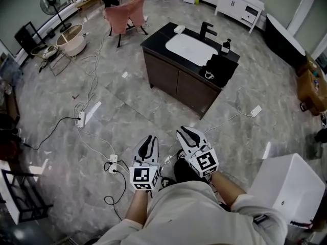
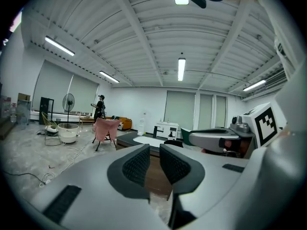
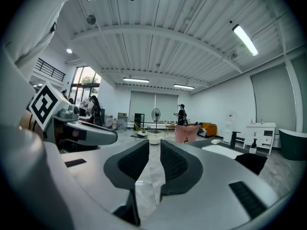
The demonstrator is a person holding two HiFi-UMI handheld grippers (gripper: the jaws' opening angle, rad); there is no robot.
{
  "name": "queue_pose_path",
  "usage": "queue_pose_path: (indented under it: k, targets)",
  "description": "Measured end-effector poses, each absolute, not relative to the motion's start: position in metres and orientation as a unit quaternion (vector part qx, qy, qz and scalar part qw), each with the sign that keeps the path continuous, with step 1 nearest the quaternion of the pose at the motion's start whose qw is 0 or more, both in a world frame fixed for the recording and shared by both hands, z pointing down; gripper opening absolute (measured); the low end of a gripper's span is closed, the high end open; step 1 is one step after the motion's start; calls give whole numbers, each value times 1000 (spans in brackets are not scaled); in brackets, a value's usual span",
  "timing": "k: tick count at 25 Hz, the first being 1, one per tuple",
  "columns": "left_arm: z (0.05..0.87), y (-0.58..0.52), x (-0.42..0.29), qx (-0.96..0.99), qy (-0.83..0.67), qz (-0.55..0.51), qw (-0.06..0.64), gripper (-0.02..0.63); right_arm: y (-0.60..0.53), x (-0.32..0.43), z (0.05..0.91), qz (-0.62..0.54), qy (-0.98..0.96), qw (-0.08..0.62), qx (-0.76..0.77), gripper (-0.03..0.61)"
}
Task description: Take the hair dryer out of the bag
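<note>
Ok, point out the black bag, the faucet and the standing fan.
black bag (image 1: 223, 67): head view, middle of its dark fabric.
faucet (image 1: 206, 31): head view, its upright black body.
standing fan (image 1: 50, 3): head view, centre of its round head.

black bag (image 1: 223, 67), slumped on dark vanity counter (image 1: 158, 37), just right of white basin (image 1: 190, 48)
</note>
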State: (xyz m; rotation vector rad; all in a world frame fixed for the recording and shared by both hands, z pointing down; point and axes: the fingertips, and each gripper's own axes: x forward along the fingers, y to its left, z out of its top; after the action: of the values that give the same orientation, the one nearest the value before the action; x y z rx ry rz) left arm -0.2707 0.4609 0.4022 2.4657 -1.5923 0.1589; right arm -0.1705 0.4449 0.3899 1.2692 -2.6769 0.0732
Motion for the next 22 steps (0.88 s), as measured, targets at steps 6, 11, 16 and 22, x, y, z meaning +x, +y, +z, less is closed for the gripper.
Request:
queue_pose_path:
  k: [6, 11, 16, 22]
  targets:
    - [410, 382, -287, 817, -565, 65, 99, 64, 361, -190, 397, 20, -916, 78, 392, 64]
    - [398, 292, -285, 807, -579, 61, 97, 64, 276, -186, 384, 15, -923, 76, 376, 64]
    - [401, 212, -261, 809, -575, 65, 102, 64, 197, -159, 391, 22, -920, 77, 383, 64]
    - [416, 134, -232, 821, -553, 79, 115, 64, 112, -130, 406, 42, -908, 80, 408, 64]
